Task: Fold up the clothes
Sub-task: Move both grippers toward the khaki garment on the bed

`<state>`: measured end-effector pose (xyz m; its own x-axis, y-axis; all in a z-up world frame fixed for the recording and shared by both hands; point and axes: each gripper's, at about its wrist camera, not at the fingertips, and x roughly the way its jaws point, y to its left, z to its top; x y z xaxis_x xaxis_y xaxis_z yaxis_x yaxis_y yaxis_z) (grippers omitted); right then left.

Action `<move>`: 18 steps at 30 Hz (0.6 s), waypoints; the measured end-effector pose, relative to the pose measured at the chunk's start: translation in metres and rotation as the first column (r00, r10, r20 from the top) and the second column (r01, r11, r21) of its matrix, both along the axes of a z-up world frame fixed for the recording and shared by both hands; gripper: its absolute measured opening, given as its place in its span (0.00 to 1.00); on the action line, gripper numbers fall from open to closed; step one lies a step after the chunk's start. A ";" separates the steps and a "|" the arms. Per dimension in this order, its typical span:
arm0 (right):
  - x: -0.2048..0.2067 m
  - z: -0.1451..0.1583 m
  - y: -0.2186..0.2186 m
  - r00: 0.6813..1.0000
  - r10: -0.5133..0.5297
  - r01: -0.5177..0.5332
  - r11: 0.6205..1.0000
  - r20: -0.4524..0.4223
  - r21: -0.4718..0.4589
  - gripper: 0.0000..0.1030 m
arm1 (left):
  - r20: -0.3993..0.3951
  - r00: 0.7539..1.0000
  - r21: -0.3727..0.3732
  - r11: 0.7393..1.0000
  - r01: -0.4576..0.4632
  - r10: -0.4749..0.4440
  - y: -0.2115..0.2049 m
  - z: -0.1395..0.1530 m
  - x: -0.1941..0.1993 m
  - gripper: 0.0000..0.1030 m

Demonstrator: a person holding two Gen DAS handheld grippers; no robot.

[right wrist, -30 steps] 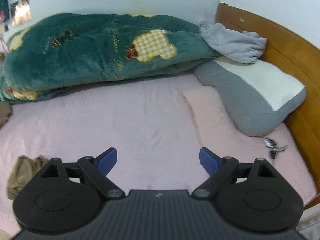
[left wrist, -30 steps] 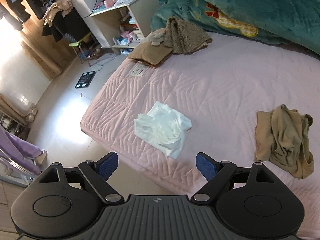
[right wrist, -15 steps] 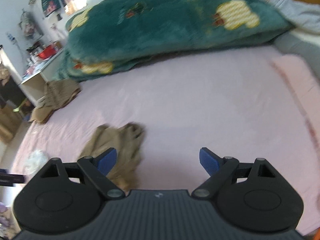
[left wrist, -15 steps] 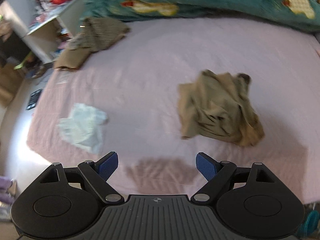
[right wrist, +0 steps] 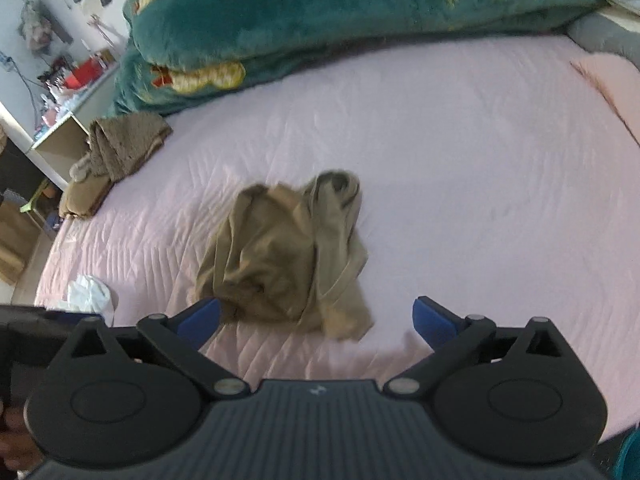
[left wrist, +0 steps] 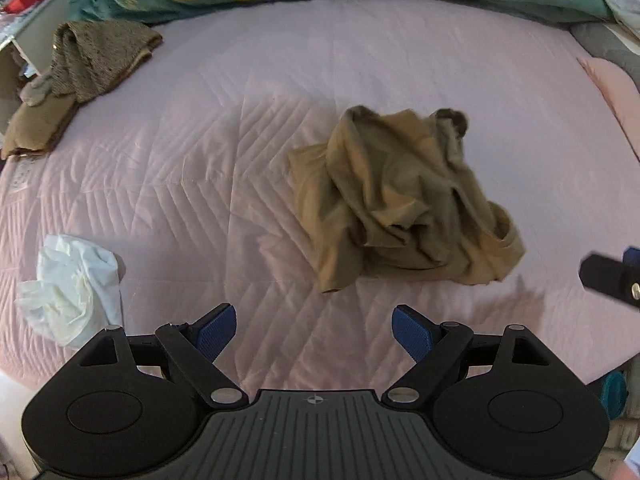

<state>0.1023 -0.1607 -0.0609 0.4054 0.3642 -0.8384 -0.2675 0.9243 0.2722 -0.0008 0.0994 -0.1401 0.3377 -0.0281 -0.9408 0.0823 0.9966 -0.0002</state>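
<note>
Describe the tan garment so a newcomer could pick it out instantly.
On the pink quilted bed, look mid-mattress, in front of the teal blanket. The tan garment lies there crumpled, alone. It is larger and darker than the white cloth at the near-left edge, and smoother than the brown knit pile in the far-left corner.

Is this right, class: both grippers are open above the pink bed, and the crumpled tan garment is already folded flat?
Not quite. The tan garment is still a crumpled heap, not folded, as the left wrist view shows. The left gripper and right gripper are indeed open above the pink bed.
</note>
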 end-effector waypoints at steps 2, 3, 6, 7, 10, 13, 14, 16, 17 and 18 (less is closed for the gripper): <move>0.000 -0.008 0.010 1.000 -0.001 0.001 1.000 -0.011 -0.011 1.00 | -0.015 1.000 -0.010 1.000 0.000 0.000 0.009 -0.011 0.007 0.84; 0.000 -0.011 0.015 1.000 0.004 -0.004 1.000 -0.004 -0.031 1.00 | -0.018 1.000 -0.015 1.000 0.004 -0.004 0.011 -0.015 0.010 0.84; 0.007 -0.023 0.025 1.000 0.016 -0.016 0.997 0.010 -0.076 1.00 | -0.010 0.999 -0.011 0.999 0.031 -0.031 0.007 -0.030 0.018 0.84; 0.011 -0.029 0.026 1.000 0.017 -0.017 0.997 0.009 -0.080 1.00 | -0.004 0.999 -0.008 0.999 0.036 -0.037 0.004 -0.034 0.022 0.84; 0.028 -0.049 0.028 0.999 0.044 -0.044 0.997 -0.012 -0.059 0.98 | 0.017 0.998 -0.002 0.999 0.052 -0.052 -0.006 -0.044 0.034 0.84; 0.048 -0.062 0.026 0.998 0.063 -0.064 0.998 -0.027 -0.029 0.96 | 0.044 0.997 -0.013 0.998 0.061 -0.061 -0.012 -0.047 0.053 0.84; 0.055 -0.066 0.025 0.997 0.064 -0.064 0.998 -0.032 -0.023 0.95 | 0.053 0.997 -0.013 0.998 0.057 -0.057 -0.014 -0.047 0.060 0.84; 0.068 -0.072 0.023 0.997 0.066 -0.066 0.998 -0.042 -0.010 0.91 | 0.063 0.997 -0.019 0.999 0.038 -0.037 -0.016 -0.047 0.072 0.84; 0.073 -0.074 0.023 0.997 0.069 -0.069 0.998 -0.042 -0.005 0.88 | 0.065 0.997 -0.020 0.999 0.032 -0.031 -0.017 -0.048 0.077 0.84; 0.076 -0.075 0.024 0.996 0.074 -0.074 0.997 -0.040 0.001 0.85 | 0.067 0.997 -0.021 0.999 0.026 -0.025 -0.018 -0.049 0.082 0.83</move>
